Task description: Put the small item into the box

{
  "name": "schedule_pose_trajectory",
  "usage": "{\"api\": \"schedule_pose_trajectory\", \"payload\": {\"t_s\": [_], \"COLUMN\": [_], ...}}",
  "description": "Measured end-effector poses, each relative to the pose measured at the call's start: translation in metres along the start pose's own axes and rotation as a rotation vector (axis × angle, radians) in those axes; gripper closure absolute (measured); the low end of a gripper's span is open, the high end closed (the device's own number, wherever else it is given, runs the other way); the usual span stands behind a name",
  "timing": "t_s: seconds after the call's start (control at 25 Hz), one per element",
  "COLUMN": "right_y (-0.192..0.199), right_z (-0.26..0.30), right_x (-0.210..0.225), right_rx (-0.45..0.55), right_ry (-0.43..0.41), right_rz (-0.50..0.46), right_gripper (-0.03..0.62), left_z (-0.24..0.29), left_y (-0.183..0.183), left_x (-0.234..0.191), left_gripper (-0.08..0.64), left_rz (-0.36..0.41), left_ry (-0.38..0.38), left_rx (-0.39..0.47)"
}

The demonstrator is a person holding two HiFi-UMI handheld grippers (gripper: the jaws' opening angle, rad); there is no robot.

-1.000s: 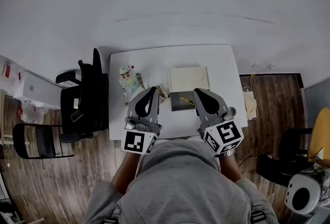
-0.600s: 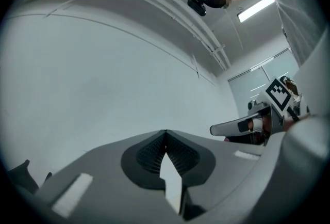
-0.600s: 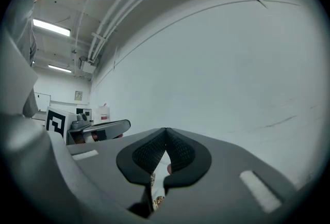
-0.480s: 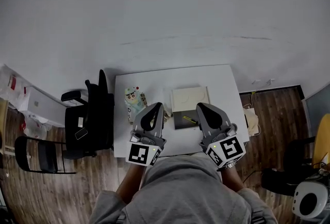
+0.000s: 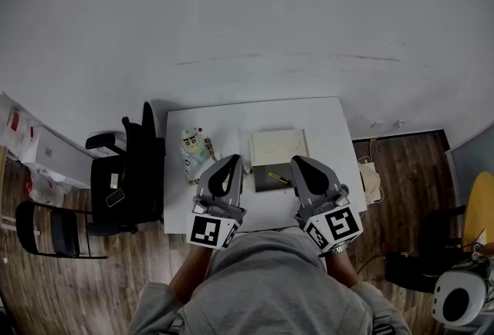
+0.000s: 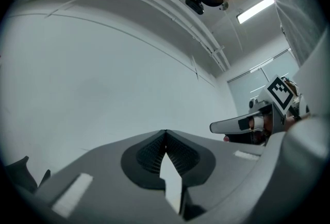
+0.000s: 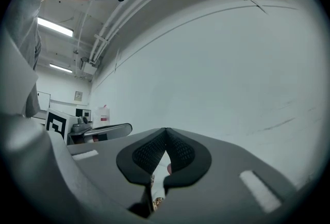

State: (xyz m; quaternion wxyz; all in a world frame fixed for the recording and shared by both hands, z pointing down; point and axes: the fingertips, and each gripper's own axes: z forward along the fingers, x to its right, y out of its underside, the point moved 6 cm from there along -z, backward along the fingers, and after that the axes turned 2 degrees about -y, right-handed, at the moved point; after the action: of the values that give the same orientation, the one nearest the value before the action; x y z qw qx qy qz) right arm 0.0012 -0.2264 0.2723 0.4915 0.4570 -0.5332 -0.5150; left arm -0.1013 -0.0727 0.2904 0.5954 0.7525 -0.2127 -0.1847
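Two tools (image 5: 233, 160) (image 5: 296, 162), one box (image 5: 278, 146), one table (image 5: 326, 125).

We see a white table (image 5: 332, 125) bearing a cartoon-figure toy (image 5: 194, 150) near its left edge and an open box (image 5: 278, 144), cream-lidded, near its middle.

At your left, a black office chair (image 5: 123, 175) stands just beside the white table (image 5: 328, 129); beyond it, a second black chair (image 5: 50, 229) sits on the wooden floor (image 5: 401, 164).
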Motion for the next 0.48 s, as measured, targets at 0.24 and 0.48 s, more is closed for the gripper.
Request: {"api": "schedule_pose_trajectory", "payload": {"t_s": [0.24, 0.48], "right_y": [0.0026, 0.0036], "right_z": [0.0011, 0.001], "right_x": [-0.003, -0.0059], "right_rx": [-0.012, -0.021], "right_ry": [-0.015, -0.017], "right_rz": [-0.006, -0.027], "right_gripper": [0.577, 0.577], "left_z": [-0.0019, -0.0032], "left_y": [-0.0036, -0.0011], "left_x": [0.0002, 0.0008], "left_gripper": [0.557, 0.557], "left_rz": [0.01, 0.003], "left_ry": [-0.001, -0.003], "left_rx": [0.011, 0.005]}}
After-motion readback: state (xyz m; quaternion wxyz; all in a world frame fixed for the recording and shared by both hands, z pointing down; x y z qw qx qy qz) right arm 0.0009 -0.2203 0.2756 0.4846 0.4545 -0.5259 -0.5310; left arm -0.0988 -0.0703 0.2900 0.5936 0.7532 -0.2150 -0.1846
